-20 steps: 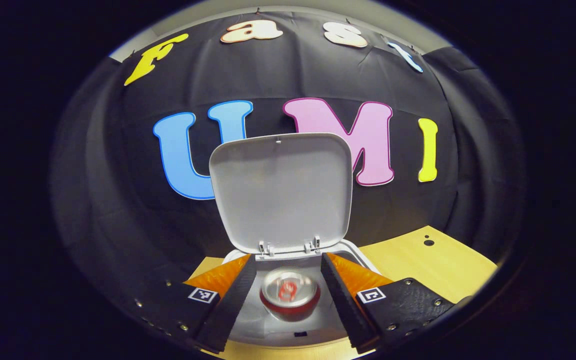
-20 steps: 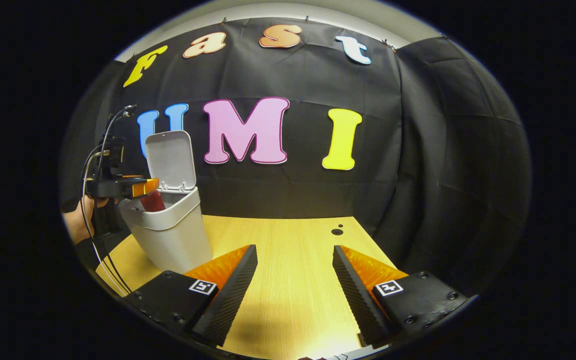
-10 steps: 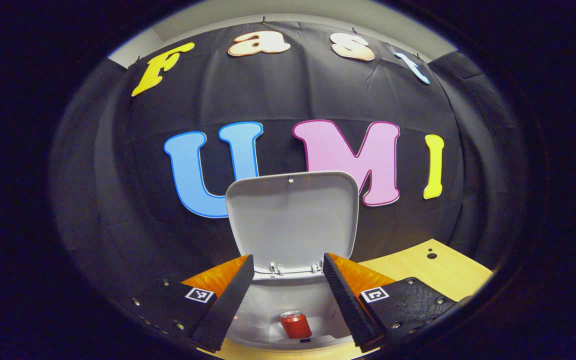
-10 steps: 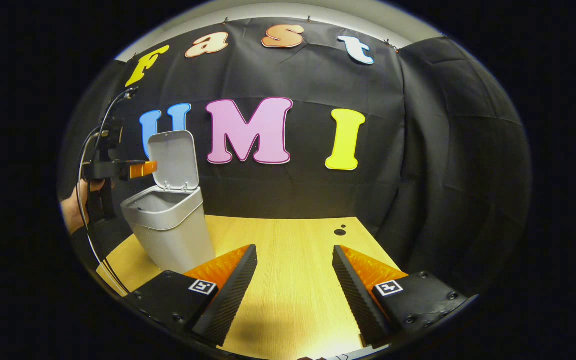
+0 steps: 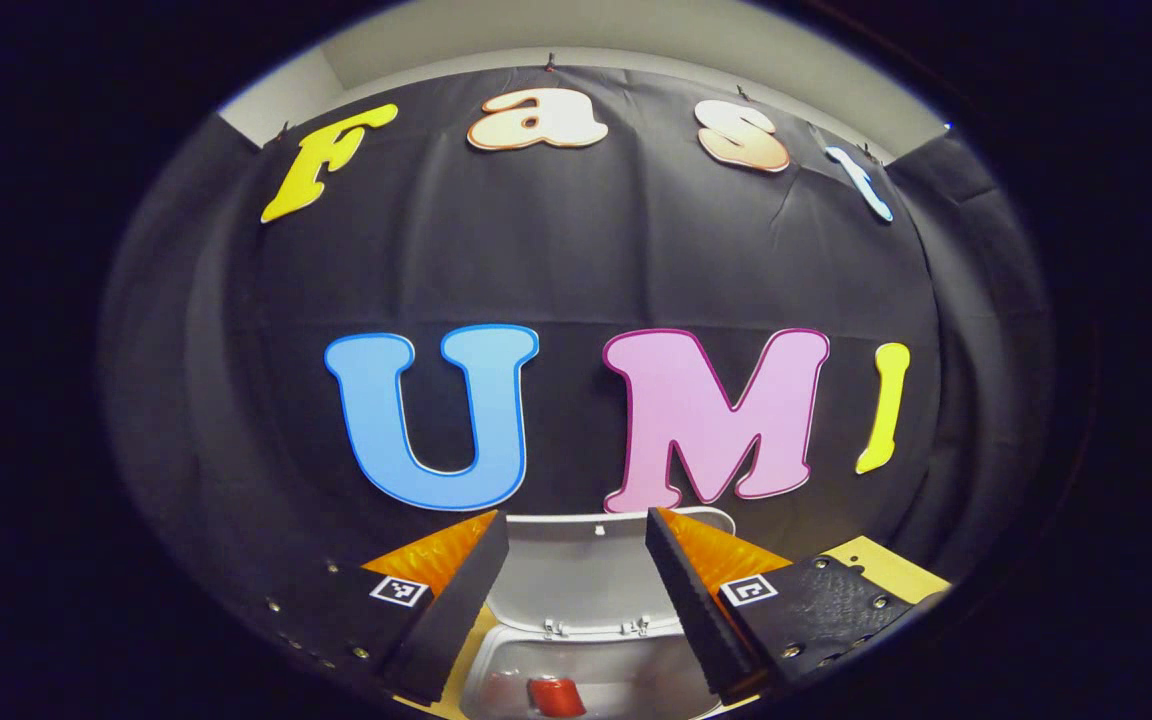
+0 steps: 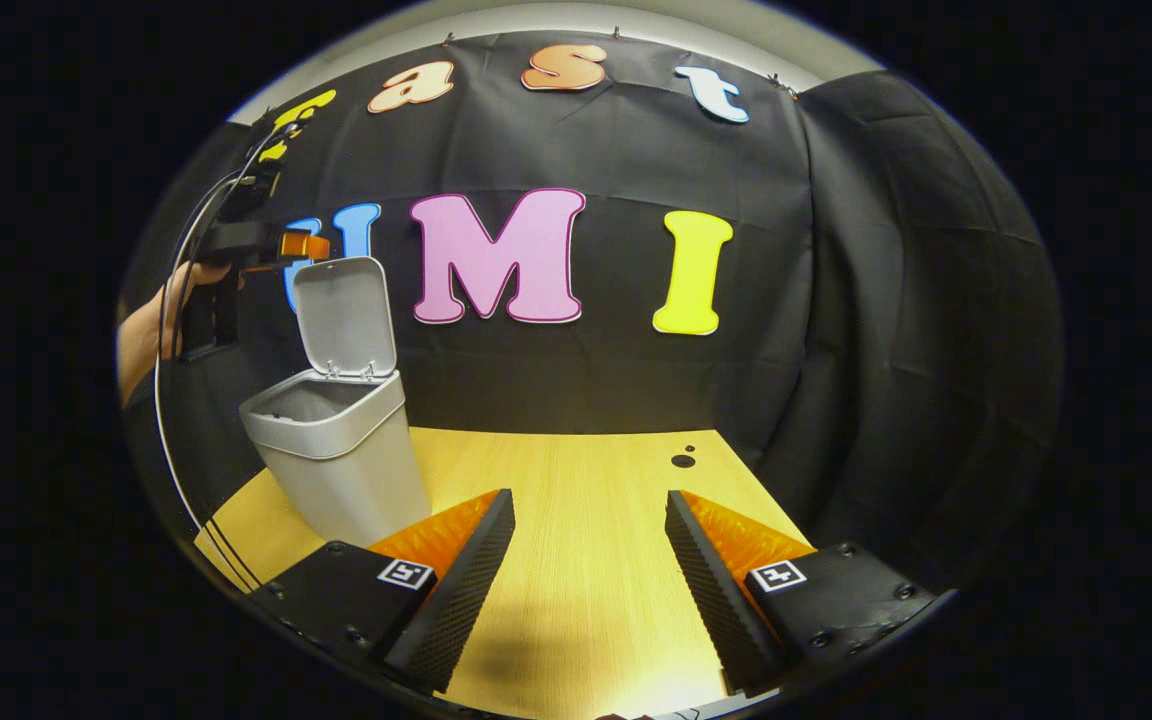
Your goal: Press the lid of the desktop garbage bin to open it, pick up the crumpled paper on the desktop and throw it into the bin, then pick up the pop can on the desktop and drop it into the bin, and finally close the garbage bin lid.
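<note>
The pale wooden worktop fills the lower middle of the right gripper view, with the grey plastic desktop bin standing on it at about 9 o'clock. The bin's hinged grey lid stands upright and open, as it did a second ago.

In the left gripper view the bin has slid down to 6 o'clock and sits much lower than before, so the lid that once filled the centre is now a short band between the fingers. The red pop can lies inside the bin at the bottom edge, smaller than half a second ago; a second ago it was just between the fingers.

The left gripper has its jaws spread wide with nothing between them. From the right gripper view it has risen from the bin's rim to above the lid's top edge, at 10 o'clock, held by a hand.

The right gripper hangs over the bare worktop, jaws wide apart and holding nothing, unmoved.
</note>
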`<state>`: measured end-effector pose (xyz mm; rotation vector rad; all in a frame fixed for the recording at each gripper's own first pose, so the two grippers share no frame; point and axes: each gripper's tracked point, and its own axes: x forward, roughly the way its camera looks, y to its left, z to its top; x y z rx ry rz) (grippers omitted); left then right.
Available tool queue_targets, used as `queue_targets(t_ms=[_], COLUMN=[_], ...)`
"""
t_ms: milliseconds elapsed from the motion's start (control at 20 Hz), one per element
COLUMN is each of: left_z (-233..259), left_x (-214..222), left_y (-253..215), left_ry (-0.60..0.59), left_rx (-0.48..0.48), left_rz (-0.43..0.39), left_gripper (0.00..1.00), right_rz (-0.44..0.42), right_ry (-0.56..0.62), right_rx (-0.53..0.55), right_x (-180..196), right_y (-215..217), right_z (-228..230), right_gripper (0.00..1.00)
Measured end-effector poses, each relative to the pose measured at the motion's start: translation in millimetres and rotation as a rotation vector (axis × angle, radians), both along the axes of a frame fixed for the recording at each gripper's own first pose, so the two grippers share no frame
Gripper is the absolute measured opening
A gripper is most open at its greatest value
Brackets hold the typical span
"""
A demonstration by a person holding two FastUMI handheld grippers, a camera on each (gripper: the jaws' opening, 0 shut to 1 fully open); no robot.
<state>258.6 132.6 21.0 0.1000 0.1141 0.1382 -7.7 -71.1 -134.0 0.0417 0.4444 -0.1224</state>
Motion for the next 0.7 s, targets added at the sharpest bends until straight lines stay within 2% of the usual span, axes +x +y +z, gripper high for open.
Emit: queue_targets(t_ms=[150,300,400,700], left_z=[8,-4,-14,-19], left_x=[20,41,52,53], left_y=[-9,-10,-7,-13], left_ry=[-0.022,0.016,0.044,0.097], left_rx=[-0.004,-0.033,-0.006,0.025], left_rz=[-0.038,-0.055,-0.054,-0.078], left_gripper=[0.9,0.9,0.9,0.91], right_rz=[-0.004,-0.007,-0.007,0.001], right_ry=[0.014,0.034,0.036,0.062], right_rx=[0.004,0.006,0.005,0.016], right_x=[-1,-2,-2,0], right_y=[-3,-5,-6,-6], right_z=[-4,-10,-11,-21], right_gripper=[0.98,0.98,0.98,0.98])
